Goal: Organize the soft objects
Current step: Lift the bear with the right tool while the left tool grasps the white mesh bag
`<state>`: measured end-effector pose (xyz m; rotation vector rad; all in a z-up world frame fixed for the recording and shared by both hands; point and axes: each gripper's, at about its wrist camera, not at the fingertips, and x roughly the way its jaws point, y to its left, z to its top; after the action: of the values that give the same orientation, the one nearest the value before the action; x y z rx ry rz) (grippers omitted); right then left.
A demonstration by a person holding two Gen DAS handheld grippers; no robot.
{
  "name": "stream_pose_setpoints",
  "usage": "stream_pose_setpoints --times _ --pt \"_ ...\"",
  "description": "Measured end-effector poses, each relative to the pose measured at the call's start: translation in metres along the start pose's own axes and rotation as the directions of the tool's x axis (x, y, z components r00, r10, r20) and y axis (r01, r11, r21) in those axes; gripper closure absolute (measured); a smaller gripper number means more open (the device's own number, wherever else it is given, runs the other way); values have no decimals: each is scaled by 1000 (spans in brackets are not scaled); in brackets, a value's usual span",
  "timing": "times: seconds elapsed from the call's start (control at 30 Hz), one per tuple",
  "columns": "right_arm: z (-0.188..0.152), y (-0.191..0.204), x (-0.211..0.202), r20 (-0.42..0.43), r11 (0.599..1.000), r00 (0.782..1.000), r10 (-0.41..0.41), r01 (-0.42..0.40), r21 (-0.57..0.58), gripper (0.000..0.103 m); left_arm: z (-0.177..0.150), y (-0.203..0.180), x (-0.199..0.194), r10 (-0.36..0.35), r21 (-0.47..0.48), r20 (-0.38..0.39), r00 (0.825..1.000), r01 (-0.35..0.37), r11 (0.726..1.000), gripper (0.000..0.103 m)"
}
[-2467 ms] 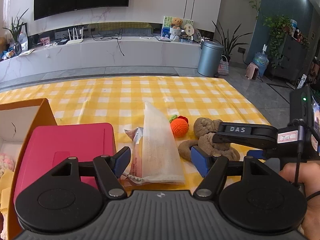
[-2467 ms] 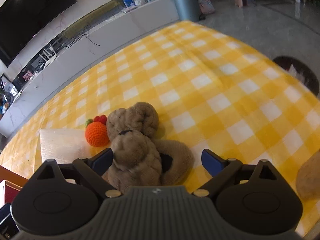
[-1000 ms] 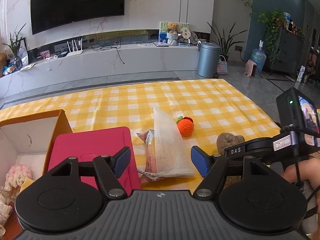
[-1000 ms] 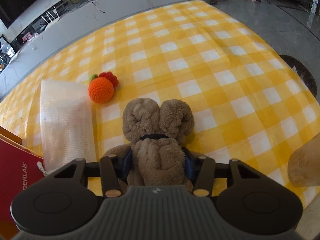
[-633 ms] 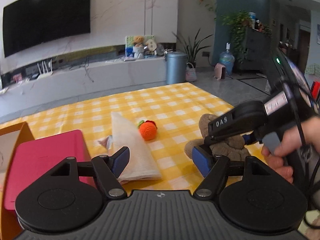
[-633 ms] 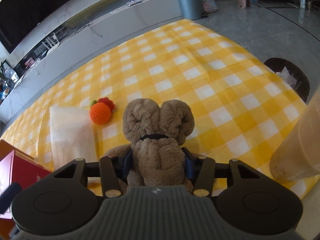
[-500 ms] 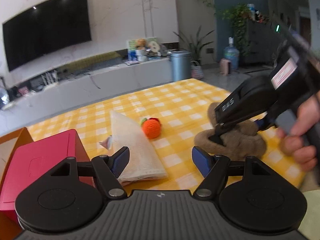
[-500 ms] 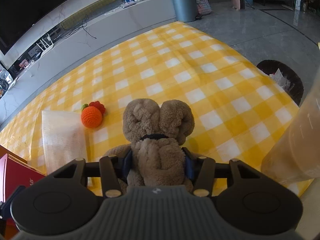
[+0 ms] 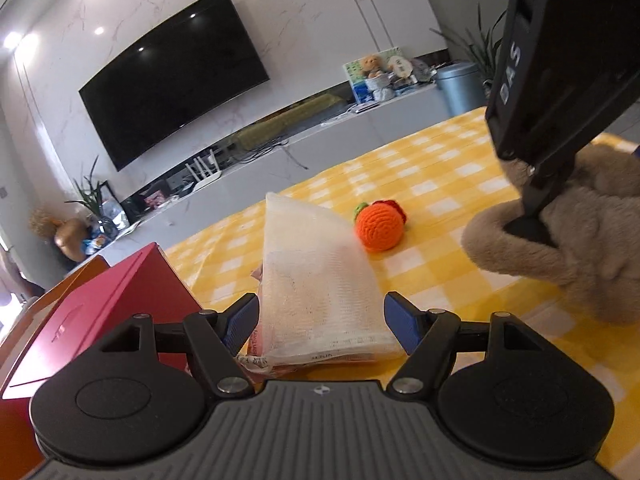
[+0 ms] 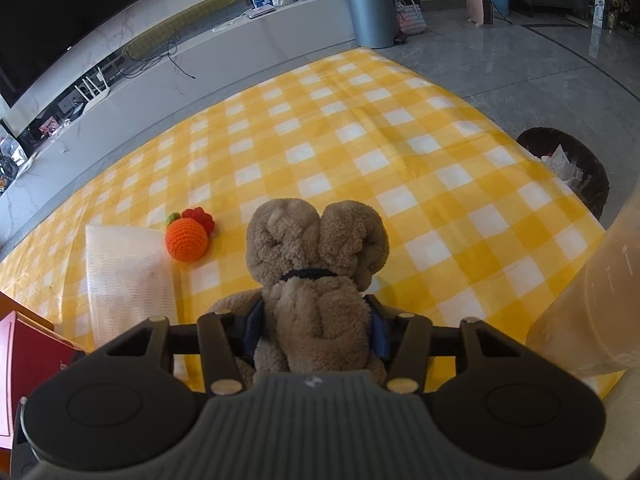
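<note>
My right gripper (image 10: 316, 330) pinches the brown plush toy (image 10: 316, 280) between its 2 fingers, lifted above the checked cloth (image 10: 400, 168). My left gripper (image 9: 320, 320) hangs spread, the white mesh pouch (image 9: 320, 280) lying between its fingers. The plush compresses, so I judge it could slip out if I swing it fast.

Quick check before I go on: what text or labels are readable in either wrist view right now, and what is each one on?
"DAS": white letters on the black body of the right gripper, which is clamped on the brown plush toy.
Small print along the near edge of the white mesh packet: too small to read.
Mark on the red box: blurred, unreadable.
</note>
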<state>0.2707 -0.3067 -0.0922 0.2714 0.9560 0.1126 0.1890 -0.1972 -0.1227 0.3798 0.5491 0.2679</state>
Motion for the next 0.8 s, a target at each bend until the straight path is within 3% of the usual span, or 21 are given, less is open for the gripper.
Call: stream_pose_setpoints --times 0.17,0.33,0.37,0.5,0.8 --pt "0 1 1 -8 1000 1000 3 -3 -5 51 -3 -2 14 32 -19 -66 997 -33 999 17" --pt "0 3 0 -5 1000 1000 8 -8 -7 50 -12 -5 12 48 -2 -51 998 -48 999 13" --pt "0 3 0 -4 1000 1000 7 -7 -10 50 -10 -4 11 42 -6 -50 998 -42 999 17" --pt "0 4 1 -6 1000 1000 4 -4 -15 50 -13 2 4 9 -38 -32 999 -10 999 48" --pt "-2 5 1 -6 1000 1000 0 0 -24 50 -11 -6 -2 -37 63 -11 999 38 997 86"
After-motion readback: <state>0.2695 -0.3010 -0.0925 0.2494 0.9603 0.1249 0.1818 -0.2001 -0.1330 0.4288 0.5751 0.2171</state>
